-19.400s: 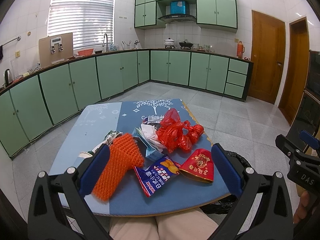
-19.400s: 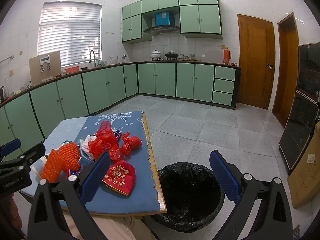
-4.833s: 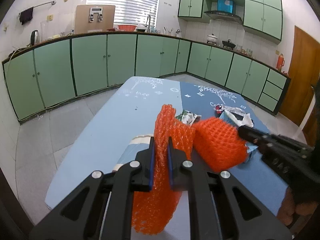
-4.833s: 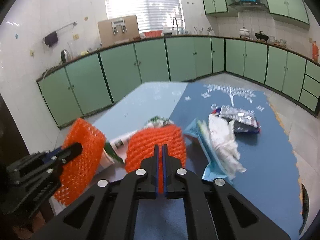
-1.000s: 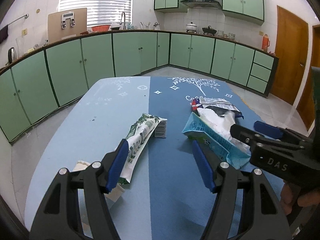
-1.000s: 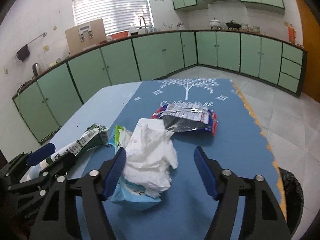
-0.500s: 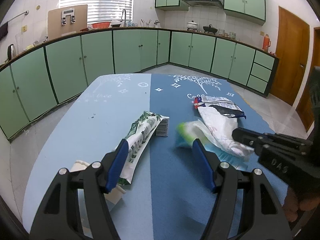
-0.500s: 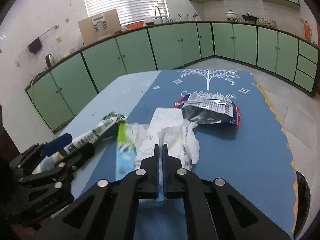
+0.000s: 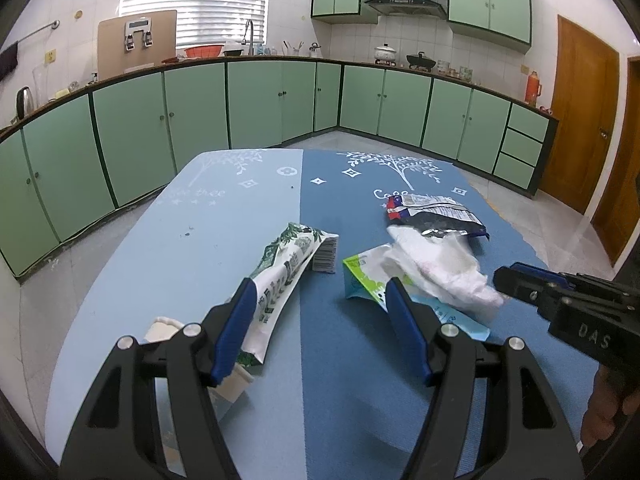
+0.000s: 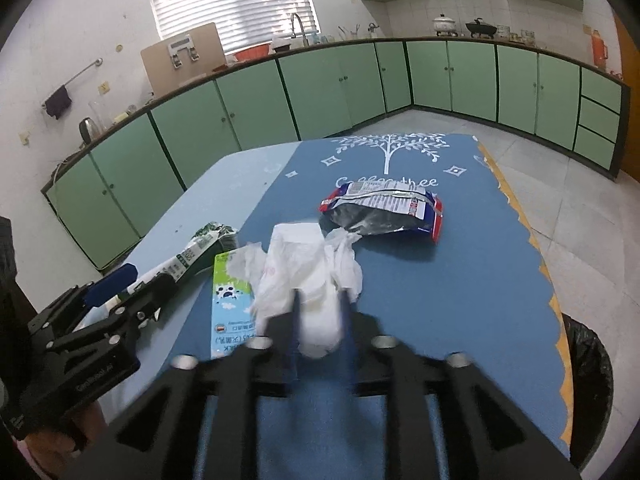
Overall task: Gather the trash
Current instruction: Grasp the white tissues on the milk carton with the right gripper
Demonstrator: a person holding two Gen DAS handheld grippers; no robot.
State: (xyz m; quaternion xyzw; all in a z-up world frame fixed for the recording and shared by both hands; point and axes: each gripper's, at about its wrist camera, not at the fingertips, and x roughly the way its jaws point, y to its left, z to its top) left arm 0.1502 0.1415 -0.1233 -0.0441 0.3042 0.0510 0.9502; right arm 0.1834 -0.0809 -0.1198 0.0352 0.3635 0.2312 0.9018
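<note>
**Right tongs on the tissue wad, left tongs spread over the table**

Right tongs (image 10: 318,312) clamped on a crumpled white tissue wad (image 10: 308,276), fingers blurred but pressed against both sides of its near end. Wad lying partly across a flattened light-blue milk carton (image 10: 230,308), green at its far end. Just beyond the wad, touching or nearly touching its far edge: a crushed foil snack bag (image 10: 384,210) with red and blue trim, silver lining showing.

Left tongs (image 9: 320,320) spread wide apart, gripping nothing, hovering above the near part of the blue table (image 9: 224,224). Left finger over the near end of a green-and-white wrapper (image 9: 286,264), long and flattened, barcode flap at its far right corner. Right finger overlapping the near left corner of the milk carton in the left wrist view. Under the wrapper's near end, a white piece of packaging (image 9: 164,330), mostly hidden.

Black-lined trash bin (image 10: 588,384) on the floor past the table's right edge, near corner, only partly visible.

Green cabinets (image 9: 192,116) along the far wall.
</note>
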